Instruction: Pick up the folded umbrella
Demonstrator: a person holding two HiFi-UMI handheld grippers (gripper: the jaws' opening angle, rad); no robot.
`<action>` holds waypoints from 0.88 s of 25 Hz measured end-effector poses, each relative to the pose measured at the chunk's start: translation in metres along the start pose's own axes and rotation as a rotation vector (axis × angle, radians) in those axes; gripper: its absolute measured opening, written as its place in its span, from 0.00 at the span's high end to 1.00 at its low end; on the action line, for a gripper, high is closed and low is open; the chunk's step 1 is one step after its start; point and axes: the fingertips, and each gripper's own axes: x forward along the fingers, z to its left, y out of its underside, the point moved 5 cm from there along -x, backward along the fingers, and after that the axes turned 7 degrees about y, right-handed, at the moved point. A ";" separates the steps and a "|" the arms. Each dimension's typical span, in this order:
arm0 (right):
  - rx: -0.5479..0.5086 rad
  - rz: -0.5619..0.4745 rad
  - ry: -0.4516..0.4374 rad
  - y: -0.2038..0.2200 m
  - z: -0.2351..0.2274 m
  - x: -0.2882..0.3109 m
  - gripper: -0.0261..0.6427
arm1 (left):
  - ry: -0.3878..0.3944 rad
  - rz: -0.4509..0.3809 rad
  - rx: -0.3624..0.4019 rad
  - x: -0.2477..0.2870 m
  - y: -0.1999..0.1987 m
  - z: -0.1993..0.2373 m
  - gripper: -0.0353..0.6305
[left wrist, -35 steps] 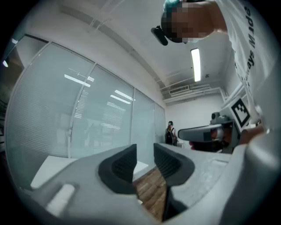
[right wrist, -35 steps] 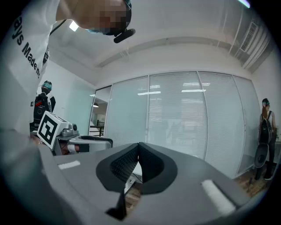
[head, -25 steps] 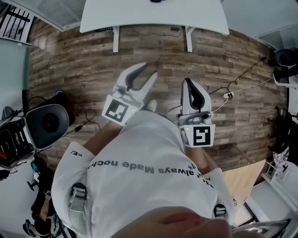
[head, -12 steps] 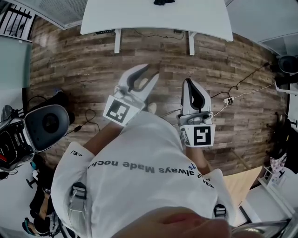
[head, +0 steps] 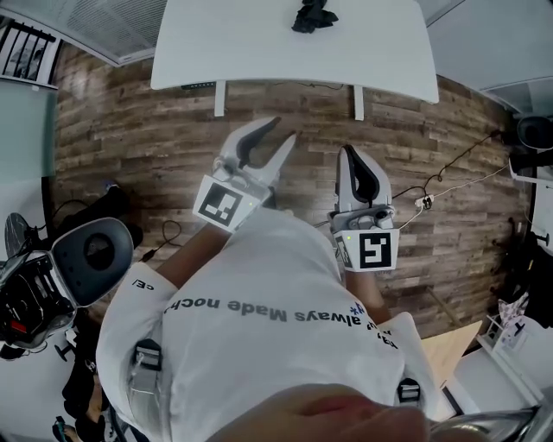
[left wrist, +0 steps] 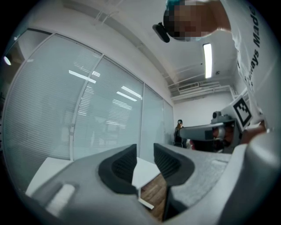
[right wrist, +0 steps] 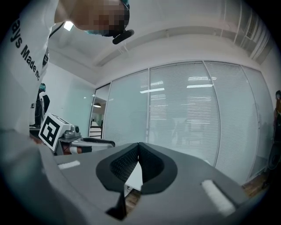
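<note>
The folded umbrella point(head: 313, 15) is a small black bundle lying on the white table point(head: 259, 52) at the top of the head view. Both grippers are held level in front of the person's chest, over the wood floor and well short of the table. My left gripper point(head: 283, 129) has its jaws a little apart with nothing between them; the left gripper view shows the same gap point(left wrist: 145, 151). The tips of my right gripper point(head: 347, 151) meet, and in the right gripper view point(right wrist: 139, 146) they hold nothing. Neither gripper view shows the umbrella.
A round grey and black device point(head: 91, 255) stands on the floor at the left. Cables point(head: 449, 155) and a plug block point(head: 423, 179) lie on the floor at the right. Glass walls with blinds fill both gripper views. Another person point(left wrist: 178, 129) stands far off.
The table has slid down into the head view and the umbrella on it now shows in full. Both grippers have come nearer to it, keeping the same pose.
</note>
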 end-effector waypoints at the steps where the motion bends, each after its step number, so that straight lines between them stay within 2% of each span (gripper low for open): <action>1: 0.000 0.001 0.003 -0.001 -0.001 0.012 0.96 | -0.001 -0.002 0.004 0.003 -0.001 0.012 0.77; 10: 0.002 0.022 0.026 -0.001 -0.003 0.089 0.96 | 0.010 0.005 -0.013 0.025 0.000 0.091 0.77; 17: 0.007 0.034 0.032 0.002 -0.018 0.123 0.96 | 0.018 0.028 0.000 0.046 0.008 0.121 0.77; 22: 0.014 0.037 0.035 0.010 -0.040 0.147 0.96 | 0.007 0.043 -0.020 0.069 0.012 0.137 0.77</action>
